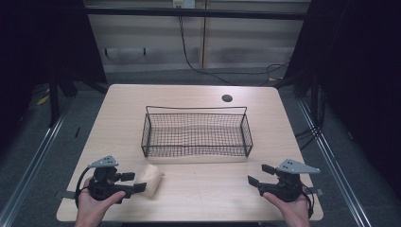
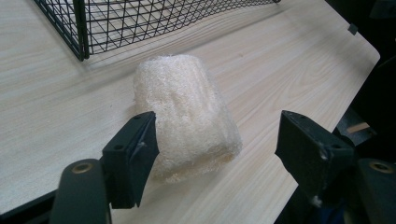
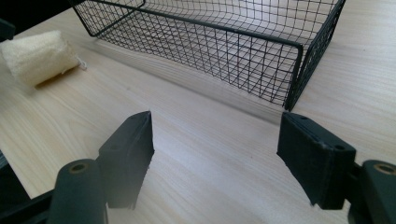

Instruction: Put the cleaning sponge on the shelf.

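The loofah sponge (image 1: 151,179) lay on the table (image 1: 198,198) near its front-left corner, just in front of the wire basket's (image 1: 196,135) near-left corner and apart from it. The left gripper (image 1: 134,182) sat right against the sponge with its jaws spread wide; in the left gripper view the sponge (image 2: 187,116) already lay partly between them, one jaw beside its near flank, the other well off, nothing clamped. The right gripper (image 1: 260,174) rested near the front-right corner, jaws likewise apart and empty, pointed toward the basket (image 3: 224,46).

The sponge looked light, dry and fibrous, a soft springy block that would likely compress rather than slip. Its coarse weave should give good grip. Taking it across the short width near the middle seemed best; a hard squeeze would probably flatten it but not damage it.
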Available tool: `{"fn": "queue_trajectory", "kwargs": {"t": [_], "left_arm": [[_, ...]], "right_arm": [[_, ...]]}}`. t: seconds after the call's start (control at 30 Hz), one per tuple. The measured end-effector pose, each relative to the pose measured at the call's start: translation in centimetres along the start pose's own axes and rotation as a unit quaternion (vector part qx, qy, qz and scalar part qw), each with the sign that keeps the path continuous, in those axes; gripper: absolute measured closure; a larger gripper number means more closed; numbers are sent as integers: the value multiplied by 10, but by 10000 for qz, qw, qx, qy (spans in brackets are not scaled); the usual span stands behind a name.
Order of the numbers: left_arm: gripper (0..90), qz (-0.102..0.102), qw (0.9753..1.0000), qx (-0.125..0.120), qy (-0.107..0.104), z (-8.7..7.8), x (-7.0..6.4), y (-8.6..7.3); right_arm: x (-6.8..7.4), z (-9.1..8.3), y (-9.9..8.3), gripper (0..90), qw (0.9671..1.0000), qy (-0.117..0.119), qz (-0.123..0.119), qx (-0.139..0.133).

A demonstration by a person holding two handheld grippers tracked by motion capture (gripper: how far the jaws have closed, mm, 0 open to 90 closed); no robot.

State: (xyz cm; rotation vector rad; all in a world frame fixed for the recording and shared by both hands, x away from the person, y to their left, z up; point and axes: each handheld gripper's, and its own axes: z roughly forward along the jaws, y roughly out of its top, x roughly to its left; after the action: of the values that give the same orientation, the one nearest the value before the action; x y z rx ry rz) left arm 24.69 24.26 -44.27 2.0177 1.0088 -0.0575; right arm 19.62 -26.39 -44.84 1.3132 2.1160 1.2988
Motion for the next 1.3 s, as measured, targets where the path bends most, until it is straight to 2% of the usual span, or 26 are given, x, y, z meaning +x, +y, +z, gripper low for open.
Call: {"fn": "queue_trajectory", "kwargs": {"t": [0.13,0.27,0.4,0.5,0.6,0.73,0.77,0.87,0.93,1.07,1.17,1.2,1.3], "left_arm": [[308,38,9999,86,-50,-1,-1,1],[332,136,9997,203,23,-2,-2,3],[329,31,9995,280,118,-1,-2,5],[329,8,9992,371,123,0,-3,9],[326,19,9982,572,172,3,-4,16],[320,-44,9974,711,110,5,-4,19],[303,-146,9969,764,105,5,-5,21],[325,-143,9967,797,89,5,-8,24],[341,-67,9961,875,79,3,-13,29],[340,-79,9950,987,110,4,-14,35],[331,-126,9930,1164,153,5,-10,42],[322,-96,9916,1277,191,5,-9,46],[320,-34,9908,1338,217,4,-10,52]], "right_arm": [[1,-3,0,273,9999,-21,70,-107],[1,-3,0,273,9999,17,153,-44],[2,-1,1,272,9998,84,179,98],[3,-1,1,265,9998,36,175,111],[3,-1,1,265,9997,66,223,110],[3,0,1,263,9996,86,214,154],[4,1,1,260,9995,107,196,220],[4,3,1,259,9991,160,184,334],[4,3,1,259,9990,168,184,358],[5,4,1,252,9989,169,200,382],[5,5,1,250,9987,195,209,410],[4,5,1,250,9986,193,214,441],[4,6,1,250,9984,222,225,464]]}}
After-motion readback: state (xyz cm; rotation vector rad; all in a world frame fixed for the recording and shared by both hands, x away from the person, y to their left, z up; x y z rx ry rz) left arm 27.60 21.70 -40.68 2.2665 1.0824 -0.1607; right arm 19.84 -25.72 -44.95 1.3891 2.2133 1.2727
